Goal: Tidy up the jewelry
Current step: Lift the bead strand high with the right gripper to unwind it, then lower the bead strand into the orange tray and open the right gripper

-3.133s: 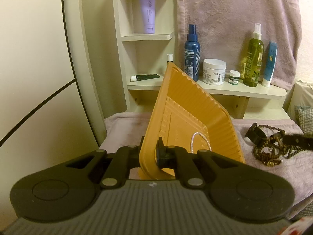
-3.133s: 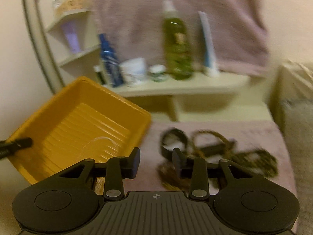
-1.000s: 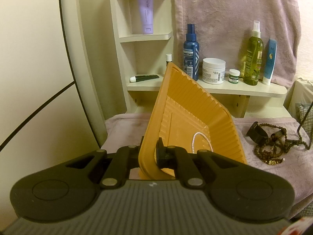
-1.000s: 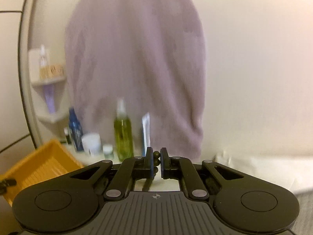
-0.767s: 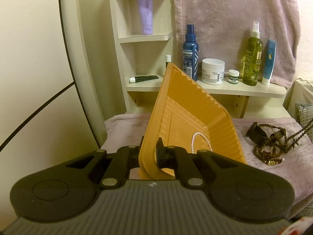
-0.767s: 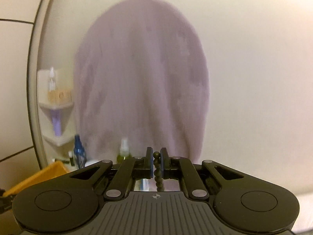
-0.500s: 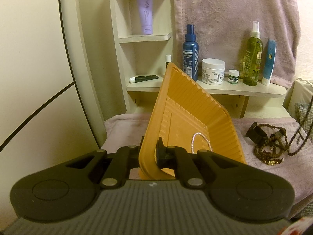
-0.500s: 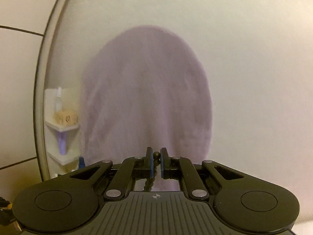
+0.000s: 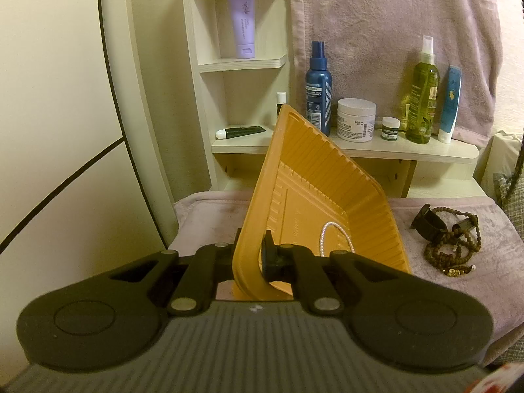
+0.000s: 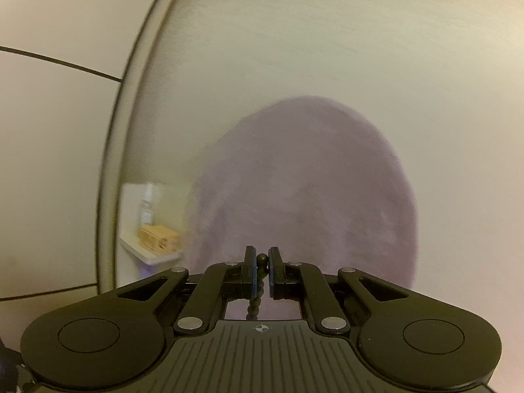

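Note:
My left gripper [image 9: 250, 257] is shut on the near rim of an orange ribbed tray [image 9: 314, 203] and holds it tilted up on edge. A white pearl necklace [image 9: 334, 239] lies in the tray's low corner. A tangle of dark beaded jewelry [image 9: 452, 242] with a black band lies on the mauve towel [image 9: 209, 216] to the right. My right gripper [image 10: 261, 268] is raised high and is shut on a dark bead strand [image 10: 258, 286] that hangs down below it. That strand shows as a thin dark line at the right edge of the left wrist view [image 9: 515, 167].
A shelf [image 9: 409, 152] behind the tray holds a blue spray bottle [image 9: 318, 88], a white cream jar [image 9: 356, 119], a small jar [image 9: 390, 127], a green bottle [image 9: 423, 95] and a blue tube [image 9: 451, 104]. A mauve towel hangs on the wall [image 10: 304, 196]. A curved mirror edge stands at the left [image 9: 131, 111].
My right gripper shut on the bead strand and lifted it high, its view swinging up to the wall. The strand rose off the pile. My left gripper and the tray have stayed still.

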